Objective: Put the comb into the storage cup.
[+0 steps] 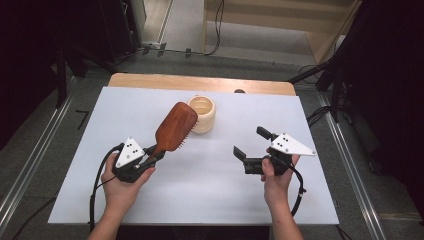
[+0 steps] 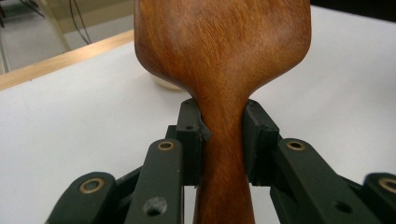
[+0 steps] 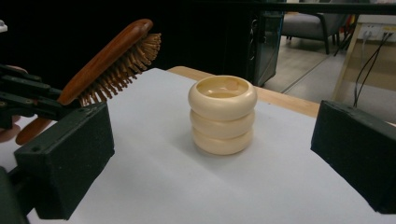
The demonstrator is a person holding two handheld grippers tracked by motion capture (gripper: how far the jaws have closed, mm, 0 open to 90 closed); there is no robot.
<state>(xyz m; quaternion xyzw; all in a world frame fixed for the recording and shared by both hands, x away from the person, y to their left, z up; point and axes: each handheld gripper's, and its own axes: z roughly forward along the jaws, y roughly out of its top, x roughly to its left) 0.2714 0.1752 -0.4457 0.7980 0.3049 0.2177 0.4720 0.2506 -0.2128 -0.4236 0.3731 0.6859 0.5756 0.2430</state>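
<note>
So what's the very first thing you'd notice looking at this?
The wooden hairbrush, held up off the white table by its handle in the left hand-held gripper, bristles facing down. Just behind its head stands a cream ribbed cup, shaped like three stacked rings. To the right, the right hand-held gripper is open, its jaws wide apart with nothing between them.

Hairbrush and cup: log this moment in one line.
left gripper: shut on hairbrush handle, raised | right gripper: open, nothing held | cream cup: upright on table
</note>
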